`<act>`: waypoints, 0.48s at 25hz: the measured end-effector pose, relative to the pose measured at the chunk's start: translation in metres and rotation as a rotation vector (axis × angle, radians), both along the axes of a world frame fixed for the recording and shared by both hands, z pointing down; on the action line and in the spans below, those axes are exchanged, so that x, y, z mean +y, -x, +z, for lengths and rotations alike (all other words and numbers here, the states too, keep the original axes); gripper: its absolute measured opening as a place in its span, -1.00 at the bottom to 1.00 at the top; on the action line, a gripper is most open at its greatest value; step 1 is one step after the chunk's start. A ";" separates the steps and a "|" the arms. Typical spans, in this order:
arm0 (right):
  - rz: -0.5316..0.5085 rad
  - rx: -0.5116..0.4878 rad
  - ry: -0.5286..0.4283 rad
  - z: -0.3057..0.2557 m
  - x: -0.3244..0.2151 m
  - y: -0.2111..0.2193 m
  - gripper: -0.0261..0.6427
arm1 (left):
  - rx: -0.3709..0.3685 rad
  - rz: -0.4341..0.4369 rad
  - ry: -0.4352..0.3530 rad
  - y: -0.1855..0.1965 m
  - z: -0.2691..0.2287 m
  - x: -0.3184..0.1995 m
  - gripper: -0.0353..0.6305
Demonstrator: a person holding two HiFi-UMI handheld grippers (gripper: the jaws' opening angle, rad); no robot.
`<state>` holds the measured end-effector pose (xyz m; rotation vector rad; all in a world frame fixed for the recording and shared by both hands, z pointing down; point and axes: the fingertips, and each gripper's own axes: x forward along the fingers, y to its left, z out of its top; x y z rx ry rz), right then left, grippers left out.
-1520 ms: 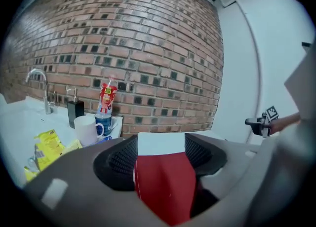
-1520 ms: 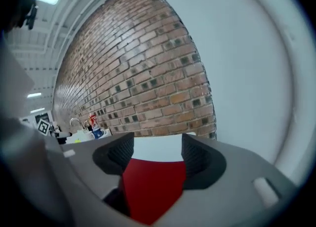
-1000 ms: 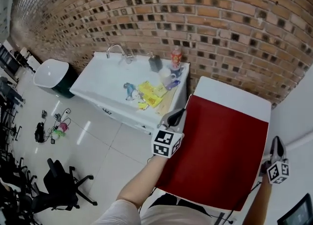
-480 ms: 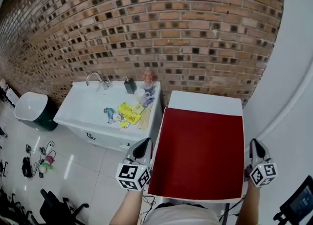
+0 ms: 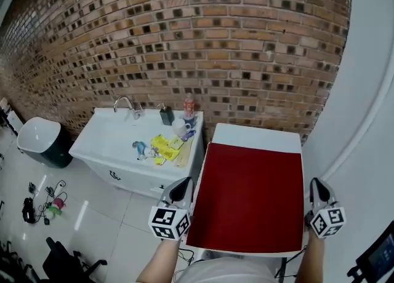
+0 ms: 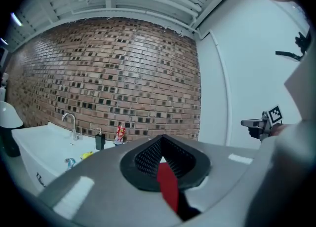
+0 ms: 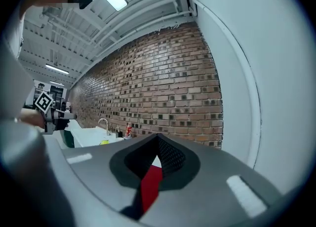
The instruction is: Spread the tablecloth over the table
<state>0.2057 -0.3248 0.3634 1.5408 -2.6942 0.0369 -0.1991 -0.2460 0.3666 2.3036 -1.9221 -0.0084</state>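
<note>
A red tablecloth (image 5: 249,195) lies stretched over the white table (image 5: 258,136), whose far end shows bare. My left gripper (image 5: 183,184) is shut on the cloth's near left corner. My right gripper (image 5: 317,184) is shut on the near right corner. In the left gripper view a red strip of tablecloth (image 6: 168,187) is pinched between the closed jaws of the left gripper (image 6: 163,159). The right gripper view shows the same red tablecloth (image 7: 150,187) clamped in the right gripper (image 7: 158,157). Both grippers point level toward the brick wall.
A white sink counter (image 5: 117,143) stands left of the table with a faucet (image 5: 126,104), a bottle (image 5: 189,106) and yellow items (image 5: 164,147). A white bin (image 5: 38,136) and cables (image 5: 38,205) are on the floor at left. A brick wall (image 5: 184,35) stands behind.
Both grippers have drawn back toward me and risen with the cloth's near edge. The cloth now lies straight along the table. My head view has swung to face the wall squarely.
</note>
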 end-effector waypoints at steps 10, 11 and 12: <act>0.012 0.003 0.013 -0.003 0.011 -0.002 -0.91 | 0.004 0.022 -0.007 -0.005 -0.009 0.003 -0.88; 0.013 0.002 0.013 -0.003 0.012 -0.002 -0.91 | 0.003 0.022 -0.007 -0.005 -0.009 0.004 -0.88; 0.012 0.004 0.012 -0.003 0.013 -0.002 -0.91 | 0.003 0.022 -0.006 -0.005 -0.009 0.005 -0.88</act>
